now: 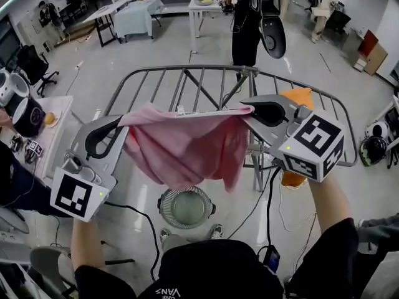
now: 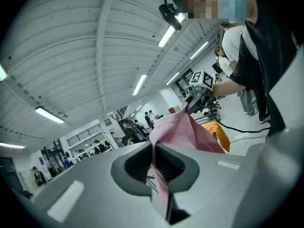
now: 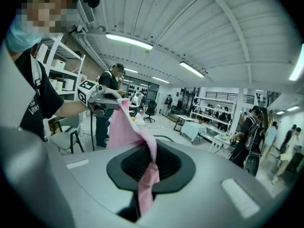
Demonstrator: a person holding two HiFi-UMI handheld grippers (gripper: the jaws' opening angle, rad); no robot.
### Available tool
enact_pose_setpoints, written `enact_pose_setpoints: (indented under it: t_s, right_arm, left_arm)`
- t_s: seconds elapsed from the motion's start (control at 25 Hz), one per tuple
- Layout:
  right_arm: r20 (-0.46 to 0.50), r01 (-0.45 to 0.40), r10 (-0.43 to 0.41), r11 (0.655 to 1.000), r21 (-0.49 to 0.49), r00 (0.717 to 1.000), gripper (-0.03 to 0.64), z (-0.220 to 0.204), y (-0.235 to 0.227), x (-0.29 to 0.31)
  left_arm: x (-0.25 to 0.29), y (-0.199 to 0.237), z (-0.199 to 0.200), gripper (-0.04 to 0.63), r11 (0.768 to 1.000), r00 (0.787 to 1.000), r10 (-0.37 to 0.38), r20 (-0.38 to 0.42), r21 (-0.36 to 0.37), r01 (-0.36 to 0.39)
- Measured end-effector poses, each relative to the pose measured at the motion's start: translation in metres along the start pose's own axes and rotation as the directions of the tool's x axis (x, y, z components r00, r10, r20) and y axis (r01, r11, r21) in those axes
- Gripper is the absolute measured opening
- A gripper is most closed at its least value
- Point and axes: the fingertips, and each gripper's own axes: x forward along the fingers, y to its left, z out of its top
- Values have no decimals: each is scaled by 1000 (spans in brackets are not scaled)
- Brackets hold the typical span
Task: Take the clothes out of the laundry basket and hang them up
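A pink cloth [image 1: 184, 145] hangs stretched between my two grippers, held up in front of the grey metal drying rack [image 1: 187, 80]. My left gripper [image 1: 122, 129] is shut on the cloth's left corner; my right gripper [image 1: 248, 112] is shut on its right corner. In the left gripper view the pink cloth [image 2: 183, 129] runs from between the jaws across to the other gripper; the right gripper view shows the pink cloth [image 3: 128, 132] likewise. An orange garment [image 1: 298, 98] hangs on the rack's right side. The round laundry basket [image 1: 186, 207] stands on the floor below.
A person in black [image 1: 249, 17] stands beyond the rack. White tables [image 1: 202, 8] stand at the back. A side table [image 1: 47, 126] with small objects is at the left. A black cable [image 1: 140, 220] lies on the floor near the basket.
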Motion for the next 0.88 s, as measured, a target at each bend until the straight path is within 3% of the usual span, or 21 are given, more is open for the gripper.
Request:
enact_pose_setpoints:
  t_s: [0.16, 0.32, 0.56, 0.88]
  right_arm:
    - [30, -7, 7, 1000, -17, 1000, 20, 36, -10, -17]
    - [29, 32, -30, 996, -82, 999, 20, 69, -37, -24]
    - [46, 44, -39, 994, -102, 998, 20, 125, -100, -14]
    - [106, 106, -94, 989, -107, 990, 20, 187, -159, 38]
  left_arm:
    - [10, 29, 43, 15, 999, 994, 41, 106, 13, -43]
    - [24, 53, 72, 15, 998, 991, 51, 122, 34, -55]
    - [39, 95, 121, 15, 989, 983, 114, 141, 75, -126]
    - [40, 143, 139, 15, 973, 976, 185, 113, 120, -198]
